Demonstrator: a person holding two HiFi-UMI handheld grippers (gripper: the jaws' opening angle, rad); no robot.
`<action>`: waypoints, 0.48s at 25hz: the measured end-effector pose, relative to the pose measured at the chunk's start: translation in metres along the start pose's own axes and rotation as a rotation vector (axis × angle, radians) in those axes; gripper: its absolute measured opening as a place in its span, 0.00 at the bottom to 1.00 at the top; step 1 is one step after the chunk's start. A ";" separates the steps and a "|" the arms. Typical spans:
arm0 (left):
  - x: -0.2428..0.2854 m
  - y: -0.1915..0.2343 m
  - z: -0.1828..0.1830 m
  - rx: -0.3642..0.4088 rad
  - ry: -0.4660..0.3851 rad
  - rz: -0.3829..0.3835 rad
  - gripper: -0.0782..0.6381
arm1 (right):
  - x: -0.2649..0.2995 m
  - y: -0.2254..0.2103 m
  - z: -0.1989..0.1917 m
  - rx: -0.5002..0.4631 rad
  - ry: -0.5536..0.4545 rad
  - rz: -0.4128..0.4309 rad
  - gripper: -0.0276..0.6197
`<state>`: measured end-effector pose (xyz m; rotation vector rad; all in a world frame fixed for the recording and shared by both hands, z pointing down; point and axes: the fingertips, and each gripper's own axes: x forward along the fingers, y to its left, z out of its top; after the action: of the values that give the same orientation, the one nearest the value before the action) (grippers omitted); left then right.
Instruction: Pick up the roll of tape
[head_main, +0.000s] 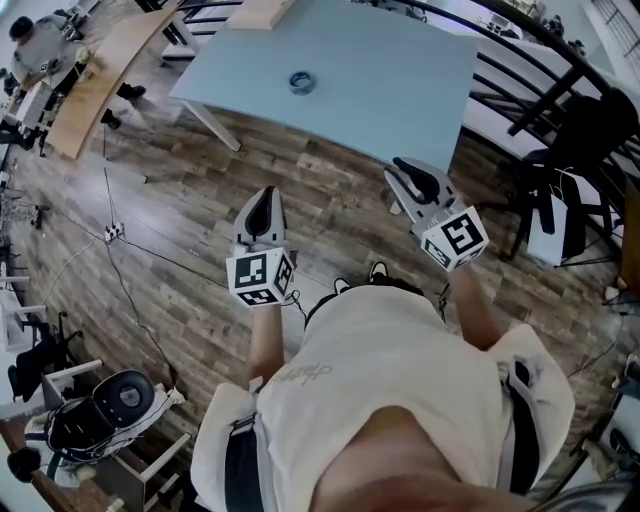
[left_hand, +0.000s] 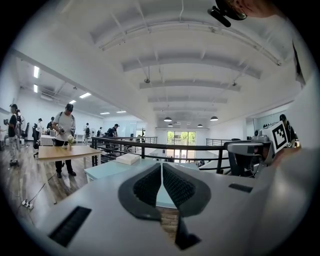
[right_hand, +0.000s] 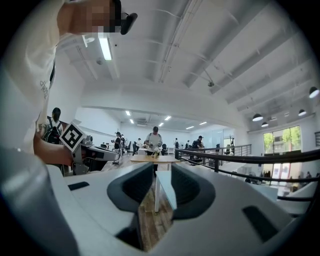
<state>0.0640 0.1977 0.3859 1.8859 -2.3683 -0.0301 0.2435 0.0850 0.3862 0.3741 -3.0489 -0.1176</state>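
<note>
The roll of tape (head_main: 302, 82) is a small dark ring lying flat on the pale blue table (head_main: 400, 90), far ahead of both grippers. My left gripper (head_main: 264, 198) hangs over the wooden floor short of the table, jaws shut and empty; in the left gripper view its pads (left_hand: 150, 185) meet at the tips (left_hand: 162, 166). My right gripper (head_main: 402, 168) is held near the table's front edge. Its jaws (right_hand: 161, 172) stand apart with nothing between them, only the table's edge (right_hand: 167, 192) and floor showing through the gap. Neither gripper view shows the tape.
A black railing (head_main: 540, 80) runs behind and right of the table, with a black chair (head_main: 580, 150) beside it. A wooden table (head_main: 100, 70) with people stands at the far left. Cables (head_main: 115, 232) cross the floor. A white box (left_hand: 128, 159) lies on the blue table.
</note>
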 end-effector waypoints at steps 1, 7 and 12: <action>0.001 0.000 0.000 0.000 -0.001 0.000 0.15 | 0.001 -0.001 0.001 -0.001 -0.004 0.001 0.26; 0.001 0.007 -0.003 0.003 0.012 -0.009 0.15 | 0.012 -0.005 0.003 -0.012 -0.010 -0.028 0.38; -0.005 0.019 -0.004 -0.005 0.002 -0.004 0.15 | 0.022 0.000 0.006 -0.030 -0.014 -0.031 0.38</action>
<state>0.0466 0.2074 0.3906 1.8870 -2.3609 -0.0344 0.2217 0.0803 0.3812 0.4196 -3.0525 -0.1686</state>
